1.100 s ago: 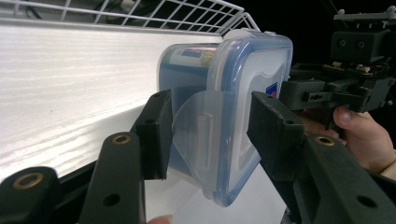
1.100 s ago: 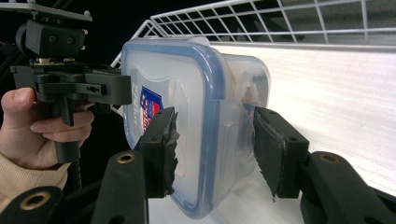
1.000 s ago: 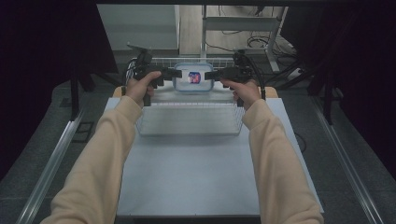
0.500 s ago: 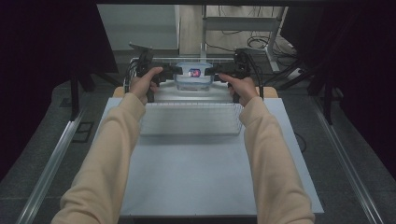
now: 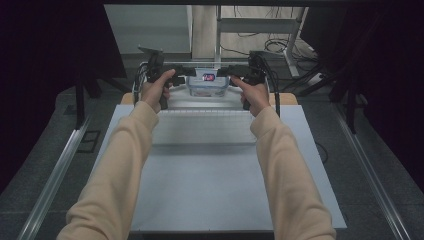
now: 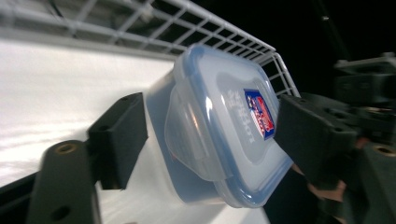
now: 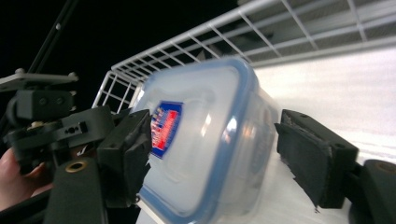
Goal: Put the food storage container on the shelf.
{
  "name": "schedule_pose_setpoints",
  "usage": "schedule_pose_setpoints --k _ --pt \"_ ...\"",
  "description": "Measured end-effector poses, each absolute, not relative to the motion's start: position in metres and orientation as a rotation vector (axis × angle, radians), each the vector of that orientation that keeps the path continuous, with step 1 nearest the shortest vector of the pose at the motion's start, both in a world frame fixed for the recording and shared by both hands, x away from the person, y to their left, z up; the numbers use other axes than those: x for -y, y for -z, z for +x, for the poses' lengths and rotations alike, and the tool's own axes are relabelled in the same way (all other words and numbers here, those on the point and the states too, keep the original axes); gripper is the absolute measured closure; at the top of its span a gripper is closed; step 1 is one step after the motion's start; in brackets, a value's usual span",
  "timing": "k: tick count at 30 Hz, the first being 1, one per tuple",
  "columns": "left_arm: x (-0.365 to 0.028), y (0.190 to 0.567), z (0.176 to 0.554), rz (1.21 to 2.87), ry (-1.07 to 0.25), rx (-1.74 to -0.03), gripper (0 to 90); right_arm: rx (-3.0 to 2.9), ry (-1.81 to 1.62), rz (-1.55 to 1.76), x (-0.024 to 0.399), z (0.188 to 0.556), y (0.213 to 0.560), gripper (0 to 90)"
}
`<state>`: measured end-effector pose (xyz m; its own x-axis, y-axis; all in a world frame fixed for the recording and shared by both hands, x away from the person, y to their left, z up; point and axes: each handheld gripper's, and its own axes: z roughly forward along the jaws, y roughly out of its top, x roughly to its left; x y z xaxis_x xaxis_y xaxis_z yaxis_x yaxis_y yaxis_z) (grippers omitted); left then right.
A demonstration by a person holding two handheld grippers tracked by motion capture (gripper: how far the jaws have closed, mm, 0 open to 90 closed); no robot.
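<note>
Your left gripper (image 6: 205, 140) has its jaws spread around the plastic container (image 6: 219, 130), and they've just been opening. The container sits between them, lid with blue rim facing you, red-and-blue label (image 6: 259, 113) toward the right jaw. There's a gap at the left jaw; contact at the right jaw is unclear. A white wire basket (image 6: 187, 28) rises behind the container. The other gripper (image 6: 369, 112) is beyond it at right.

Container (image 7: 205, 140) blurred along its near edges in the right gripper view, base hidden behind the lid. Label (image 5: 208, 77) print too small to read from above. Wire basket (image 6: 219, 28) cut off by the picture's top edge.
</note>
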<state>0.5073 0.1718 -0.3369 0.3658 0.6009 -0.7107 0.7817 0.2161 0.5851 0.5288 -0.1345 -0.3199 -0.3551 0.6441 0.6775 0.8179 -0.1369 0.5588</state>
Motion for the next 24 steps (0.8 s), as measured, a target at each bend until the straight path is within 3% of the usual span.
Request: schedule_pose_setpoints --k 8,13,24 --pt "-0.168 0.312 0.470 1.576 -0.043 -1.207 18.1 2.186 1.607 -1.622 0.130 0.492 0.293 15.2" --pt "-0.166 0.305 0.435 1.613 -0.088 -1.121 18.1 2.320 1.643 -1.455 0.141 0.466 0.285 15.5" --pt "-0.180 0.349 0.342 1.706 -0.178 -0.999 19.0 2.524 1.746 -1.166 0.187 0.384 0.309 19.8"
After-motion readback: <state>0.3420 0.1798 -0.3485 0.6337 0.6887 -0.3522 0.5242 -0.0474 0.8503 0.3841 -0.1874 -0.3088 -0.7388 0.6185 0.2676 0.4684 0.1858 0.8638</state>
